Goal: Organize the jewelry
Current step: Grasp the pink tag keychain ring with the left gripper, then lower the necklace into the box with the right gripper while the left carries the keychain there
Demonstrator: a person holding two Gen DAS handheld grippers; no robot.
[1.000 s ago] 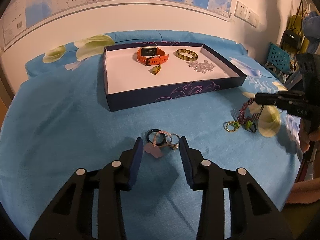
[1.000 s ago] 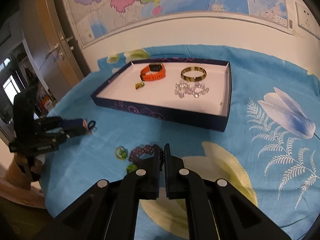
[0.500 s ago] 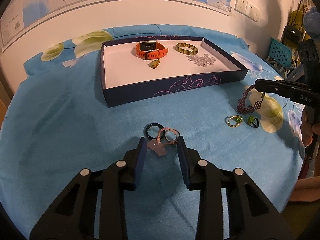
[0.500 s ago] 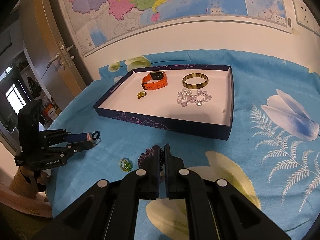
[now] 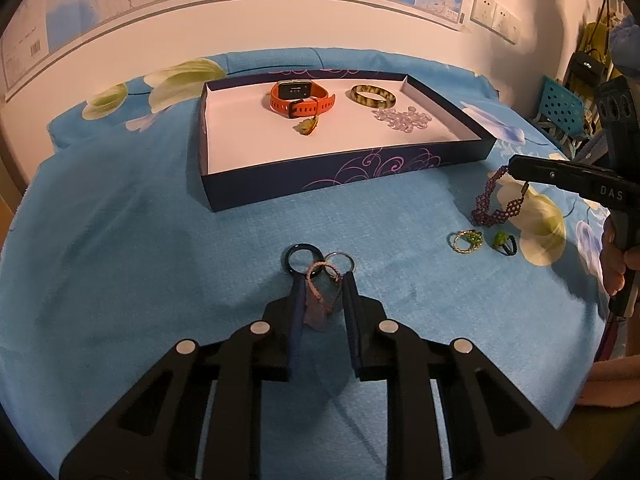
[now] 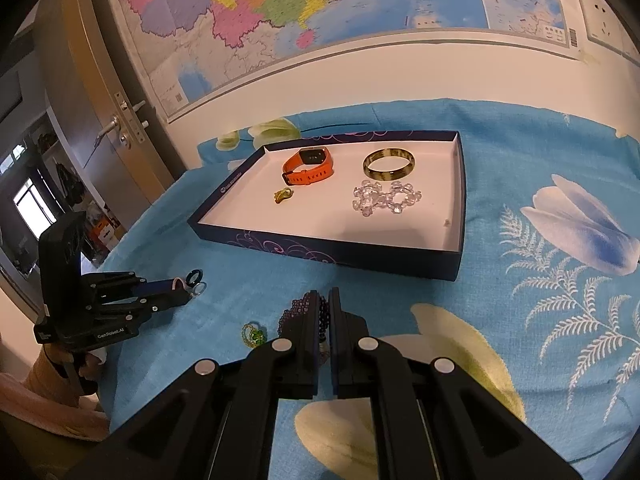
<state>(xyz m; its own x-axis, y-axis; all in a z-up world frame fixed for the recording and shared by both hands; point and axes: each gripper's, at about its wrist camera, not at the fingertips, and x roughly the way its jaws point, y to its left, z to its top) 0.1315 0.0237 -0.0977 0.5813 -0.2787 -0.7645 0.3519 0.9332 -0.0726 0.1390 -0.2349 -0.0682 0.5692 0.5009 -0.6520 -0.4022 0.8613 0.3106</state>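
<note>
While the blue flowered cloth (image 5: 120, 240) spreads under everything, the dark blue tray (image 5: 340, 172) sits well ahead of both grippers, holding an orange watch (image 5: 302, 98), a mottled bangle (image 5: 373, 95), a clear bead bracelet (image 5: 402, 117) and a small amber piece (image 5: 306, 126). Nearer, the left gripper (image 5: 322, 280) points down at the cloth, and its jaws have just been closing around a pale pink pendant (image 5: 316, 308) on a braided pink loop (image 5: 320, 276); the pendant lies between the blue pads, though the right pad shows a small gap, so whether they yet press on it cannot be told. Just beyond its fingertips lie a dark ring (image 5: 303, 258) and a silver ring (image 5: 339, 261), touching the loop. Off to that gripper's right, the right gripper (image 6: 325, 300) is clamped tight on a purple beaded bracelet (image 5: 494, 204), whose loop hangs from the tips with its lower end on the cloth. Close below the bracelet rest a gold ring with a green stone (image 5: 466, 241) and, beside it, a dark ring with a green stone (image 5: 505, 242).
</note>
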